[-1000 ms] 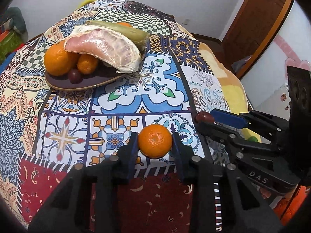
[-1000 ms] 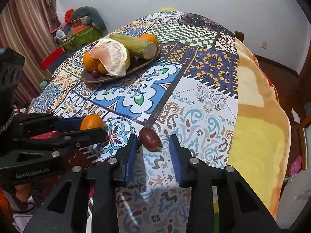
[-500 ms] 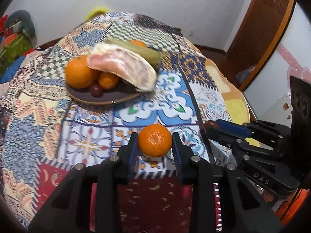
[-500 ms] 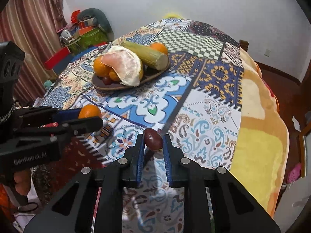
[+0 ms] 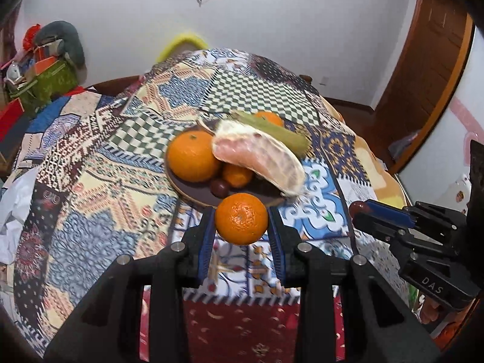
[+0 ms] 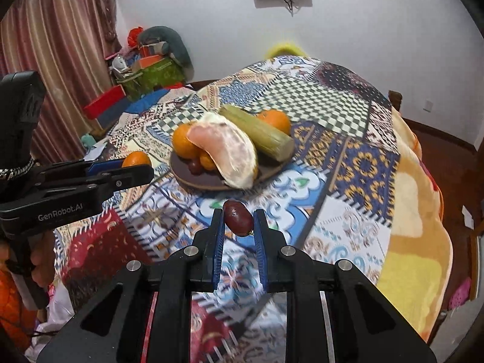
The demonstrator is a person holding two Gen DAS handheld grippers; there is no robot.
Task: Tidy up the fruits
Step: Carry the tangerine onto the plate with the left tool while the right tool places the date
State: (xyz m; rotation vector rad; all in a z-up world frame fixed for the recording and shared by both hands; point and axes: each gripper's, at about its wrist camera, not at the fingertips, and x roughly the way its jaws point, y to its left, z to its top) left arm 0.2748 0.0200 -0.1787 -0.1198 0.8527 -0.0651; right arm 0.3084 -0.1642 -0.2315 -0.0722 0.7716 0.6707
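My left gripper (image 5: 241, 231) clamps a tangerine (image 5: 241, 222); my right gripper (image 6: 238, 225) pinches a date (image 6: 238, 221), long axis seemingly angled toward the plate (image 6: 193, 181).

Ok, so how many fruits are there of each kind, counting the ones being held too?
Oranges: 4
Dates: 2
Pomelo: 1
Cane: 1
Total: 8
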